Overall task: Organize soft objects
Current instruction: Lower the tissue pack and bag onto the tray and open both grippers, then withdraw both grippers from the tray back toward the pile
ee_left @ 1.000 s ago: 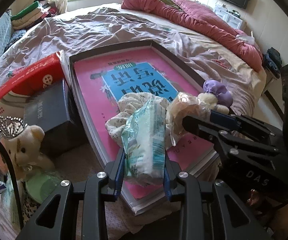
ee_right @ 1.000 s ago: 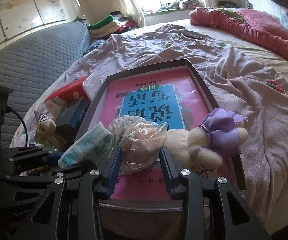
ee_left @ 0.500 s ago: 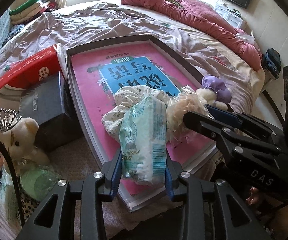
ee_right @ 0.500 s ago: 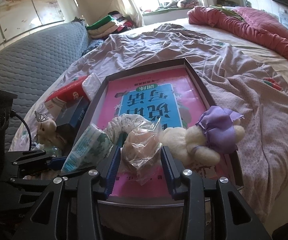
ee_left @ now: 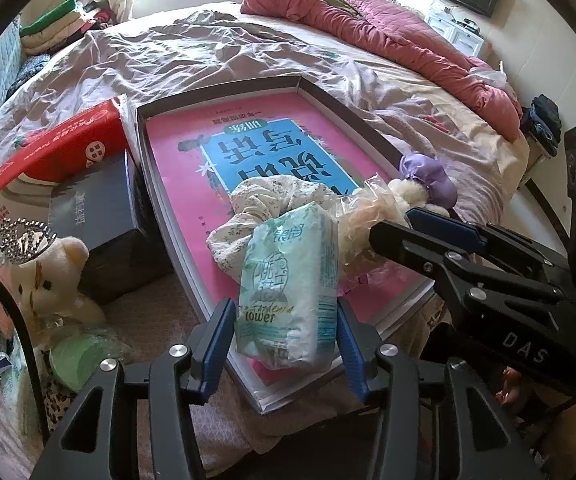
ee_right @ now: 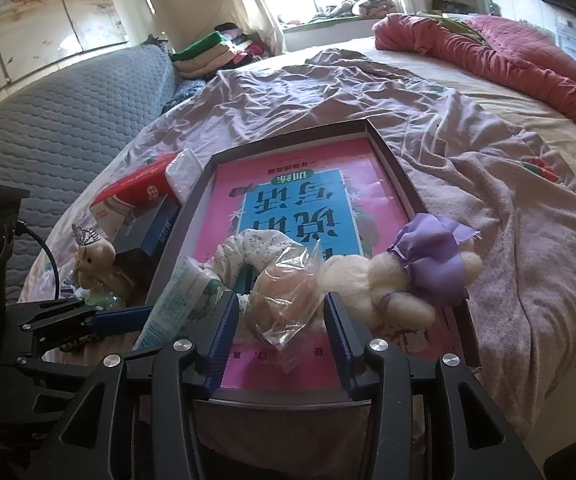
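A white-green tissue pack (ee_left: 288, 280) rests on the near end of the shallow tray (ee_left: 224, 98) with the pink book inside. My left gripper (ee_left: 284, 322) straddles the pack, jaws opening, and its pads stand just clear of the pack. A clear plastic bag with a beige lump (ee_right: 284, 300) lies on the tray between the pads of my right gripper (ee_right: 281, 306). Those jaws are opening too, with gaps on both sides. A floral cloth (ee_right: 248, 248) lies behind both, and a cream plush in a purple dress (ee_right: 420, 276) lies to the right of the bag.
Left of the tray sit a red box (ee_left: 56, 152), a dark box (ee_left: 96, 212), a crowned teddy bear (ee_left: 44, 280) and a green item in a bag (ee_left: 76, 360). A pink quilt (ee_left: 400, 36) lies at the far right. A padded headboard (ee_right: 48, 120) rises on the left.
Both grippers' jaws have spread apart. The tissue pack and the plastic bag, squeezed before, now sit loose on the tray. Neither hand has shifted.
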Demonstrator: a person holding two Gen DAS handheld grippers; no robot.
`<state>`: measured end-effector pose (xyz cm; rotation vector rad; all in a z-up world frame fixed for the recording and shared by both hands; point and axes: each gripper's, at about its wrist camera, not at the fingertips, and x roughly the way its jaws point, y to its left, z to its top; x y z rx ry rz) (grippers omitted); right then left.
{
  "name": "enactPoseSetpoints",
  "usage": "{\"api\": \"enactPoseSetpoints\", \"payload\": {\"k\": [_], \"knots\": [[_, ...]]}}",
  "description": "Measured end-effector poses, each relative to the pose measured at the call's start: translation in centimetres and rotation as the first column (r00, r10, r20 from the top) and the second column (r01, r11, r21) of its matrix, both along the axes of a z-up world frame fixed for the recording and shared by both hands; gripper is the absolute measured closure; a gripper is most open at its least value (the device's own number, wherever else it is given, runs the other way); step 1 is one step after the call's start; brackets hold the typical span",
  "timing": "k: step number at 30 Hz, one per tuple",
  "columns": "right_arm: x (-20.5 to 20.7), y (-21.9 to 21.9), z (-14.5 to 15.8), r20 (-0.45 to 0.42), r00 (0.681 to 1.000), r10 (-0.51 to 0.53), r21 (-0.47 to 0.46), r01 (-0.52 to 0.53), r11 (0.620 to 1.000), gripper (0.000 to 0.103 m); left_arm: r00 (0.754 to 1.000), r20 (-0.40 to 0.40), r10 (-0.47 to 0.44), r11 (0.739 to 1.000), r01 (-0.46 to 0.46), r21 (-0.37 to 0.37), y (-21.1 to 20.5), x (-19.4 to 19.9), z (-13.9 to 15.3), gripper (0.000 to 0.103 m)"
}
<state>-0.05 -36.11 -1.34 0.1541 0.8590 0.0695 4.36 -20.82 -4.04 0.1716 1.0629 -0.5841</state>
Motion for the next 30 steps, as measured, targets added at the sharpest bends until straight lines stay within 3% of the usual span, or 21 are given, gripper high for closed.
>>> {"api": "enactPoseSetpoints", "payload": {"k": [12,30], "knots": [[-0.4,0.1,0.5,0.002,1.0,-0.011,-0.01,0.011,1.0,0.055,1.0,-0.015,-0.025,1.0,0.025,-0.009,-0.1,-0.5,0.2,0.051],[-0.8,0.7,1.7,0.022,1.0,-0.017,-0.03,0.017,0.999,0.05,1.0,0.029,0.004,1.0,-0.003,-0.025,1.0,-1.4,2.1,0.048]]}}
